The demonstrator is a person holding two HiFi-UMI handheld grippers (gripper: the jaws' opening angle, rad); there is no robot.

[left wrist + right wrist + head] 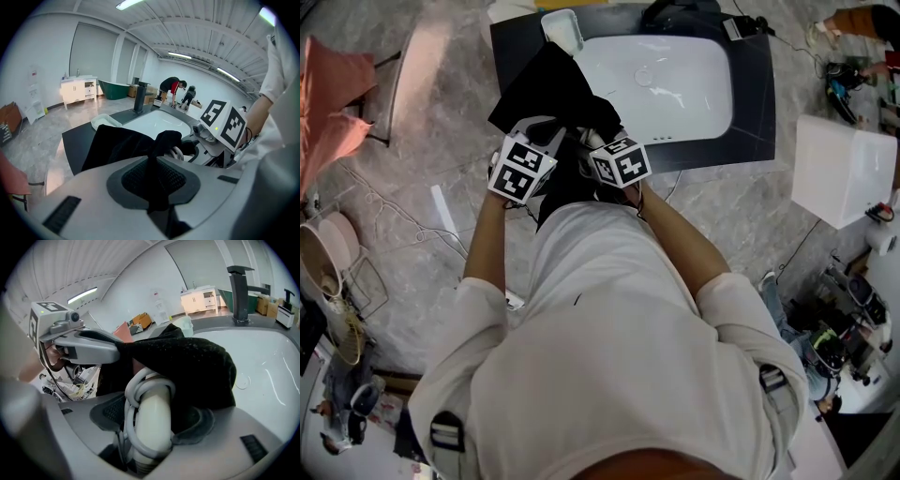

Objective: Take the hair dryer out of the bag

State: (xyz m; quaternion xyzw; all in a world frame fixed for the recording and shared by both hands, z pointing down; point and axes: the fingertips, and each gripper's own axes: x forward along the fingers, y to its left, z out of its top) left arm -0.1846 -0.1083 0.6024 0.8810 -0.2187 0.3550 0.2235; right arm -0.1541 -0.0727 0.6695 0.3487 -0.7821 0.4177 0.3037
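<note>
The black cloth bag (546, 86) is hanging over the near left corner of the white sink basin (680, 89) set in the dark bench (753, 112). The white hair dryer (151, 420) is sitting partly inside it. Its handle, wrapped in its coiled cord, is sticking out of the bag's mouth towards me while the rest is staying covered by cloth. My left tool (154, 180) is pinching a fold of the bag's edge, its jaws nearly together on the fabric. My right tool (147, 432) is clamping the cord-wrapped handle, jaws fairly wide around it. I am reaching both arms forward and tilting both tools down, side by side. The bag is lying at 11 o'clock from them.
</note>
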